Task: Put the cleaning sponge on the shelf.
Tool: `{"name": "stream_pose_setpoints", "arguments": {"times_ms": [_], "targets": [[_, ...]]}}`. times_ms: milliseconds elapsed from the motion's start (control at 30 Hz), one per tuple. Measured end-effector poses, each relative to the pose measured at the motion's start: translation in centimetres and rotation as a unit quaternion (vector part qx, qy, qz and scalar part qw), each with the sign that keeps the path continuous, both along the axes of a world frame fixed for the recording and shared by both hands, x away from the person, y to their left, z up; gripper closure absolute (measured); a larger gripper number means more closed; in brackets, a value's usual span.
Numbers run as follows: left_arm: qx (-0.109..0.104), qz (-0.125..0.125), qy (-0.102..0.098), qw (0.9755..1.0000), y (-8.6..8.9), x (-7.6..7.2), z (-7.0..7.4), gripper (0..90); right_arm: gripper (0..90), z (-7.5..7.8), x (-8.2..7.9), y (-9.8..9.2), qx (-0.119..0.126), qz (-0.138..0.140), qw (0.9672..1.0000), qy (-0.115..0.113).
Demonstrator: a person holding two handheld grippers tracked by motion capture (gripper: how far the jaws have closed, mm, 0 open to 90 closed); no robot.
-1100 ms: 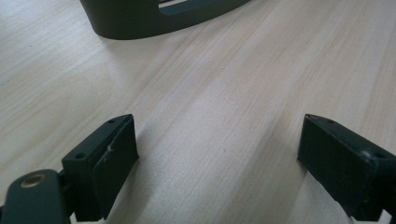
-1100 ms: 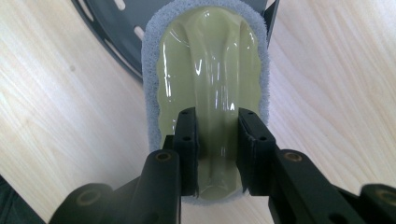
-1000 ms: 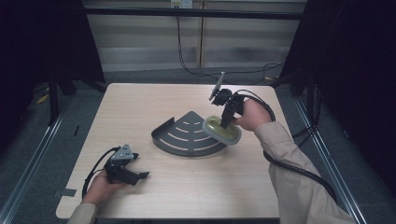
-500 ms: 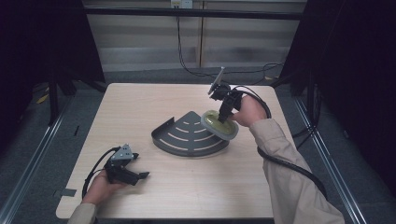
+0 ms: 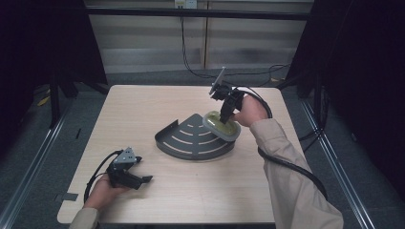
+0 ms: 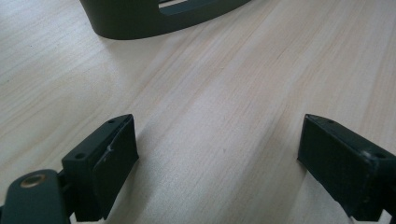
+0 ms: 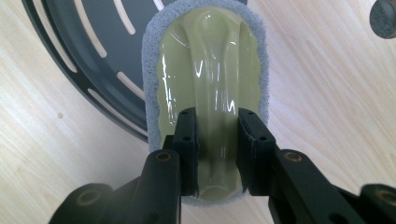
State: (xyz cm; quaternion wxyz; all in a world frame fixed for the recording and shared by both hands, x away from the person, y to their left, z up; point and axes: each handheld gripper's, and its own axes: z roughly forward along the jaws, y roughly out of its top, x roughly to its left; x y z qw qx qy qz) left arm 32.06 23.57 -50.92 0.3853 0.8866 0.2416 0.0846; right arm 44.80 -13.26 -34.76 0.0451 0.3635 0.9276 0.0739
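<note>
My right gripper [image 5: 223, 116] [image 7: 217, 154] is shut on the raised middle ridge of a scrubber's [image 5: 220, 126] [image 7: 210, 70] glossy yellow-green handle. A grey-blue sponge pad rims the scrubber. It hangs tilted over the right edge of a dark grey quarter-round slotted rack [image 5: 191, 140] [image 7: 88, 56] at the table's middle. I cannot tell if the sponge touches the rack. My left gripper [image 5: 143, 180] [image 6: 217, 158] lies open on the table at the front left, nothing between its jaws. The rack's curved wall [image 6: 140, 18] lies ahead of it.
The light wooden table [image 5: 143, 109] has bare room to the left and front of the rack. A black cable [image 5: 286, 164] trails from the right gripper along the sleeve. A small dark round thing [image 7: 385, 16] sits on the table beyond the scrubber.
The right gripper has carried the scrubber slightly left and away from the person, further over the rack's edge. The left gripper has stayed still.
</note>
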Motion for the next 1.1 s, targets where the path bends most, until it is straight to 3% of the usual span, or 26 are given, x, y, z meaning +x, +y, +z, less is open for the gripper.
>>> {"name": "stream_pose_setpoints", "arguments": {"times_ms": [500, 667, 1100], "targets": [[0.0, 0.0, 0.0, 1.0, 0.0, 0.0, 0.0, 11.3, 71.5, -1.3, 0.6, 0.7, 0.003, -0.013, 0.9999, 0.007], [0.0, 0.0, 0.0, 1.0, 0.0, 0.0, 0.0, 11.3, 71.5, -1.5, 0.8, 0.9, 0.003, -0.033, 0.9993, 0.015], [0.0, 0.0, 0.0, 1.0, 0.0, 0.0, 0.0, 11.3, 71.4, -1.9, 1.1, 1.2, 0.004, -0.038, 0.9991, 0.016]]}}
